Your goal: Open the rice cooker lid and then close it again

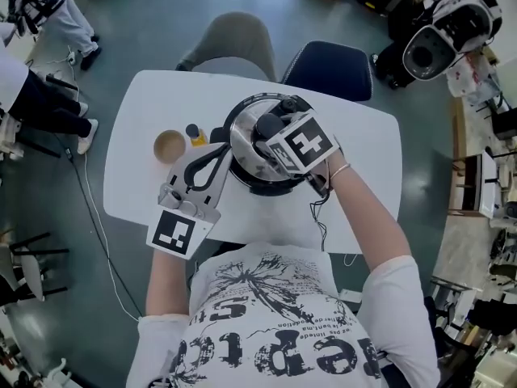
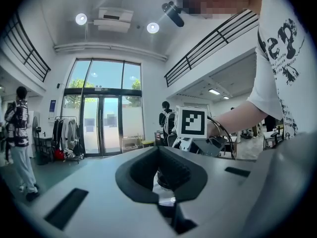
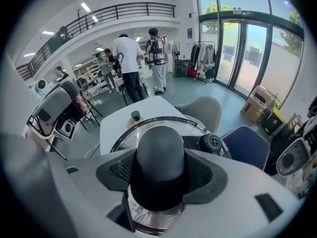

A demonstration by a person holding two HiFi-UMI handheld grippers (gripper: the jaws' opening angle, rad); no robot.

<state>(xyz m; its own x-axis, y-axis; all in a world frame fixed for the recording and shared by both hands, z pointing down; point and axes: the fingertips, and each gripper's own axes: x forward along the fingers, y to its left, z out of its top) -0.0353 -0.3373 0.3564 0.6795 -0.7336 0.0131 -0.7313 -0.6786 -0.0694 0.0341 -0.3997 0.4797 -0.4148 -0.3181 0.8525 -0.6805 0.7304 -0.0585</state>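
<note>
A steel rice cooker (image 1: 242, 164) with a glass lid (image 3: 148, 128) stands in the middle of the white table (image 1: 153, 103). My right gripper (image 1: 275, 132) comes down on it from above. Its pads (image 3: 205, 175) press on both sides of the black lid knob (image 3: 158, 157), and the lid lies flat on the pot. My left gripper (image 1: 224, 153) lies level at the cooker's left side with its tips against the rim. In the left gripper view its curved pads (image 2: 190, 177) meet at the tips, leaving only a hollow between them, and I see nothing held there.
A wooden bowl (image 1: 170, 145) and a small black-capped bottle (image 1: 195, 134) stand left of the cooker. A black cable (image 1: 319, 217) hangs over the table's near edge. A grey chair (image 1: 234, 43) and a blue chair (image 1: 327, 67) stand behind the table. People stand at the far left.
</note>
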